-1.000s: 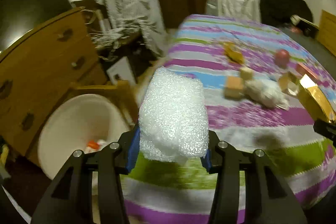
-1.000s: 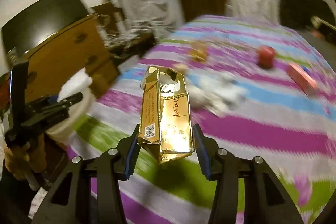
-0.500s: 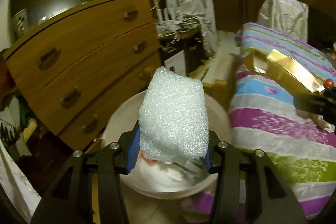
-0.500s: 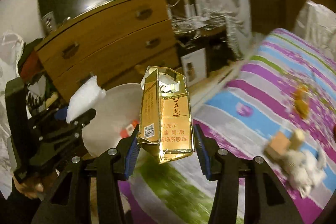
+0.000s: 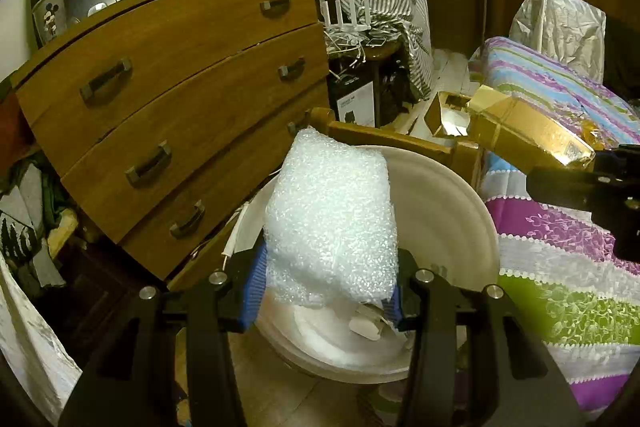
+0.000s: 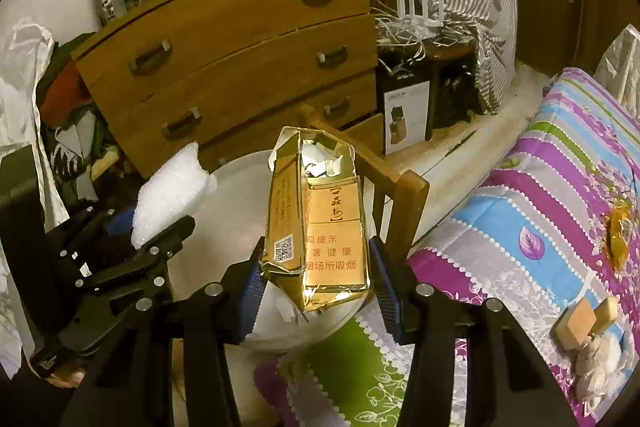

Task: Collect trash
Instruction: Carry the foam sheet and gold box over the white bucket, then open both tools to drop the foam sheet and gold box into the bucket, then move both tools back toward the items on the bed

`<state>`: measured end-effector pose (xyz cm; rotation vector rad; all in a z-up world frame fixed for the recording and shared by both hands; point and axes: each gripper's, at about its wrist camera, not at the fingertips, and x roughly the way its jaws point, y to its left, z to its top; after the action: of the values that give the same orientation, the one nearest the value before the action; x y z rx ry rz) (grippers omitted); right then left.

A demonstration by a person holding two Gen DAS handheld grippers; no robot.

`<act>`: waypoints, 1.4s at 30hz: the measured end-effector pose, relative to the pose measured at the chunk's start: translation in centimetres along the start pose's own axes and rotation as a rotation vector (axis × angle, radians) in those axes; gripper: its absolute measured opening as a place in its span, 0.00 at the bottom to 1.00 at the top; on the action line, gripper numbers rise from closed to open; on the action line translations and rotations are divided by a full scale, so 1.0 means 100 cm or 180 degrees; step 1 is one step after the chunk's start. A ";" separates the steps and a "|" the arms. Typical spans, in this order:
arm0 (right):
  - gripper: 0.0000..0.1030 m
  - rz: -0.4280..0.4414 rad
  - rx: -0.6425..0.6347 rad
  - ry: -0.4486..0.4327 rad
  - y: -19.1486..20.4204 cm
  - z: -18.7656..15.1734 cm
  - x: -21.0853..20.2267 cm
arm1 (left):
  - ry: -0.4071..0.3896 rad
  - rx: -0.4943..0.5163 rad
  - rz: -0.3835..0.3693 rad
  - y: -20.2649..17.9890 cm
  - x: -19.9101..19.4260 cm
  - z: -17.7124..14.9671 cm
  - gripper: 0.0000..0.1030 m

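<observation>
My left gripper (image 5: 326, 295) is shut on a wad of white bubble wrap (image 5: 334, 223), which hangs over a round white bin (image 5: 448, 211) standing on the floor between the dresser and the bed. White scraps lie in the bin's bottom. My right gripper (image 6: 316, 279) is shut on a crumpled gold carton (image 6: 320, 223) with its torn top open, held over the bin's (image 6: 236, 195) near rim. In the right wrist view the left gripper (image 6: 160, 239) and its bubble wrap (image 6: 168, 203) sit at the left. In the left wrist view the gold carton (image 5: 516, 131) shows at the right.
A wooden dresser (image 5: 168, 99) stands left of the bin. A wooden chair frame (image 6: 392, 183) is just behind it. The striped bed (image 6: 560, 207) at the right carries a yellow wrapper (image 6: 618, 233), small blocks (image 6: 584, 317) and crumpled tissue. Cables and hanging clothes crowd the back.
Both grippers swung left from over the bed to over the white bin, each keeping its item. The bin now lies right under the bubble wrap and carton.
</observation>
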<state>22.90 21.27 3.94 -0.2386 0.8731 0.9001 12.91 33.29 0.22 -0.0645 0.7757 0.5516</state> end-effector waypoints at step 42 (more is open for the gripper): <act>0.74 -0.0393 0.0158 -0.0568 -0.039 -0.054 -0.033 | 0.0004 -0.0149 -0.0209 -0.015 0.000 -0.003 0.75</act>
<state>21.85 14.12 2.33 -0.1644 0.7065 0.7714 13.47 31.89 -0.24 -0.1329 0.7593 0.5074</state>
